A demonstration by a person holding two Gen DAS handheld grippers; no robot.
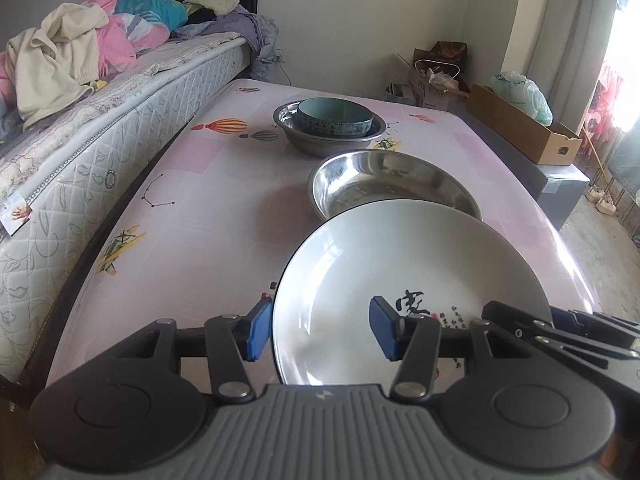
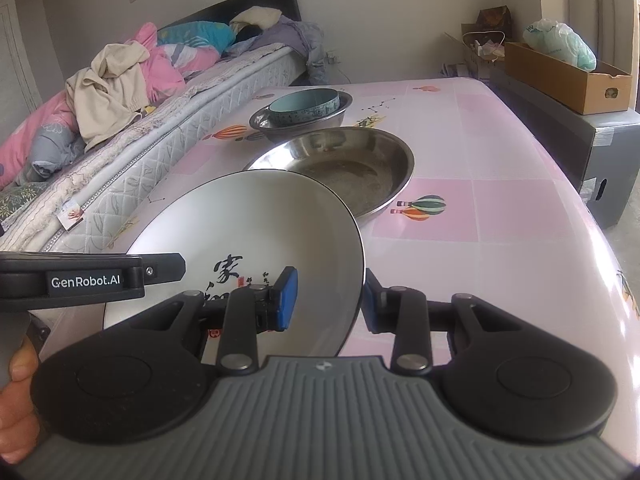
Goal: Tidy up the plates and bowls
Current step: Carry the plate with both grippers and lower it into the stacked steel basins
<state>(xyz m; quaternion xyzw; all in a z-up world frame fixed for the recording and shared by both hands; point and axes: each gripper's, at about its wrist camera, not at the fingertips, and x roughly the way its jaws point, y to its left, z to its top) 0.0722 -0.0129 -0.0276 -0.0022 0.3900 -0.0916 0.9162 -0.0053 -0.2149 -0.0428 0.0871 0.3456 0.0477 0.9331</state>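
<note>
Above the desk [image 1: 208,184], both hand-held grippers, left [image 1: 320,330] and right [image 2: 330,300], clamp the white plate's [image 1: 400,264] rims, apparently carrying it toward the steel dish [image 1: 392,184] for stacking.

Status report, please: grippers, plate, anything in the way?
Both grippers' jaws clamp white plate rims, left, right. Plate lifted, tilted. Steel basin directly ahead.

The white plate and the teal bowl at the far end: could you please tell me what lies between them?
The empty steel basin lies between the white plate and the teal bowl; both wrist views show it.
</note>
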